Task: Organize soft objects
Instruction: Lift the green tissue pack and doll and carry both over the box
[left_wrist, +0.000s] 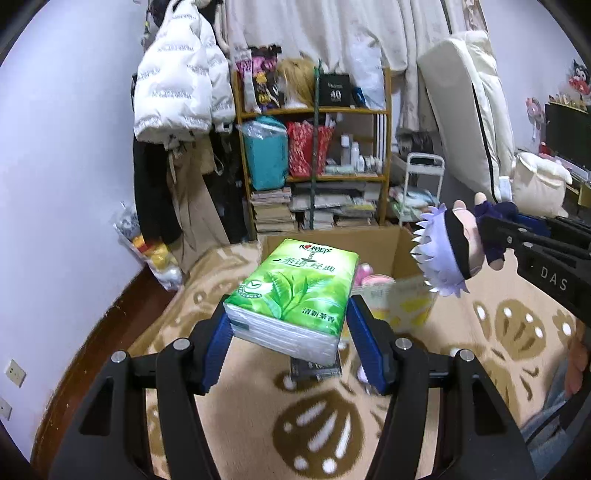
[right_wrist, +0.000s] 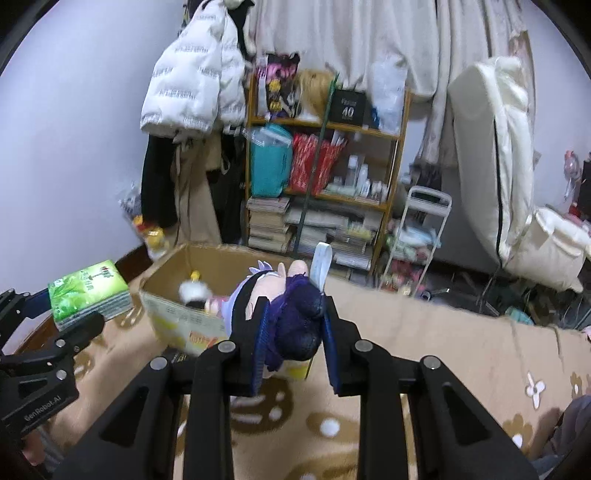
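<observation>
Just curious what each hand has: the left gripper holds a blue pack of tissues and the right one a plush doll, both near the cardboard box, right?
Nearly. The tissue pack in the left gripper is green, not blue, as the left wrist view shows. The right gripper does hold the plush doll, near the cardboard box.

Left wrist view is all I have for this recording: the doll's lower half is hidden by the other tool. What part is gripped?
Observer: The right gripper has its blue fingers pressed on the plush doll at its dark purple body.
Operator: Any tag on it?
Observer: Yes, a white tag sticks up from the doll.
Operator: What's in the cardboard box?
Observer: A white pom-pom toy with black trim lies in it; the tissue pack in the left gripper hides that from you.
</observation>
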